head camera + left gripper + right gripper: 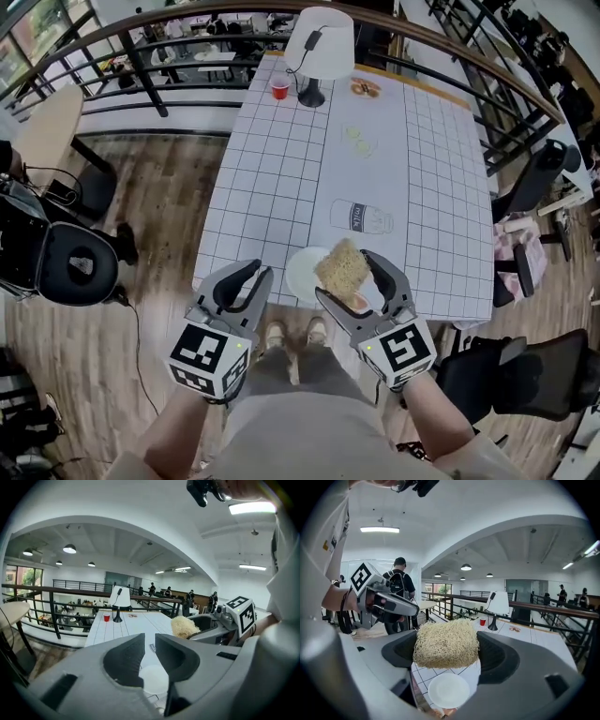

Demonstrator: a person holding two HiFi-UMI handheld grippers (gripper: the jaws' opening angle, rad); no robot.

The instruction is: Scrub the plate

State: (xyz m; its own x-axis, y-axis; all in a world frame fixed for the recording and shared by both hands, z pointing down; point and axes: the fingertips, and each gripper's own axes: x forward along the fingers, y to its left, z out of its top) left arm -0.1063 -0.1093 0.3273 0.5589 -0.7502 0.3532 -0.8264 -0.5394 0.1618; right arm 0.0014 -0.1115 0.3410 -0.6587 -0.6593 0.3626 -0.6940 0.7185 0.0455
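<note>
Left claw (260,271): lower left, jaws a narrow gap apart, empty.
Right claw (343,274): lower right, clamped on a scrub pad (446,644).
Plate (302,274): white, at the near edge of the table (281,187), partly behind the pad.
Lamp (319,47): far end, top centre, red cup (279,89) beside it.

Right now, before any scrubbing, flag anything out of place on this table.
The white plate sits right at the near edge of the table, where scrubbing could push it off. A clear bottle lies on its side mid-table. Nothing looks spilled or broken.
</note>
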